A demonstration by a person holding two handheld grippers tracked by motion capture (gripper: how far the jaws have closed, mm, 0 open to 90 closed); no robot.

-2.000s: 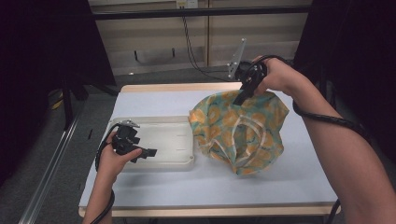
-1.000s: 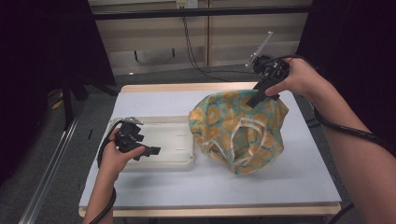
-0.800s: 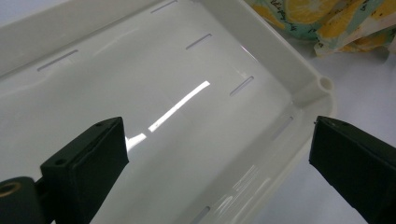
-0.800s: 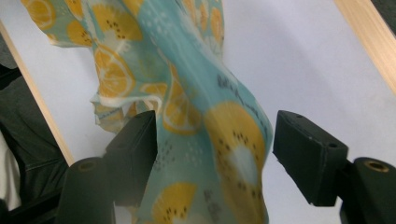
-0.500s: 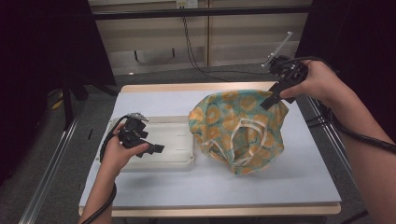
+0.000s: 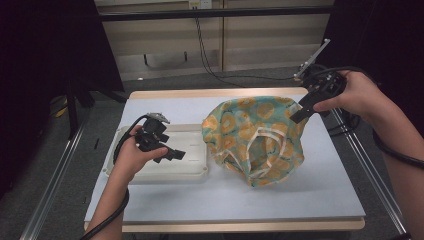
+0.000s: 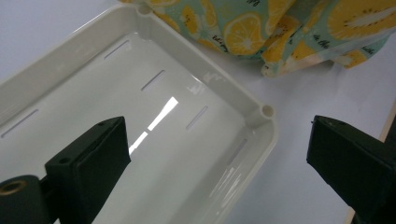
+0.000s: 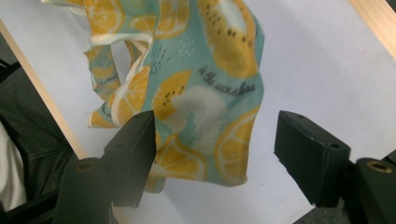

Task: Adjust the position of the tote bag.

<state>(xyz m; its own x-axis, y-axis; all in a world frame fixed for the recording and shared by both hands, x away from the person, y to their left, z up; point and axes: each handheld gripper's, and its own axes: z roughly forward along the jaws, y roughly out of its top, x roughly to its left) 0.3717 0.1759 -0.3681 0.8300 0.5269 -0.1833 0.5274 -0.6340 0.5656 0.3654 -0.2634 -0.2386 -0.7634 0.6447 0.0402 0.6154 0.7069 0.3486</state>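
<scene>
Holding my right claw (image 6: 300, 114) with jaws apart at the far right edge of the fruit-print cloth (image 6: 255, 137), I judge it light, limp and best pinched at its pale hem. It lies bunched on the worktop (image 6: 225, 200); my left claw (image 6: 175, 155), also apart, hovers over the white tray (image 6: 192, 172) just beside it, nothing blocking.

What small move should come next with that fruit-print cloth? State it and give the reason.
Probably bring the right gripper back down onto the near edge of the fruit-print cloth and close on it. Its jaws stand open with nothing between them, and the cloth lies crumpled on the table beside the white tray, over which the left gripper waits, open too.
</scene>
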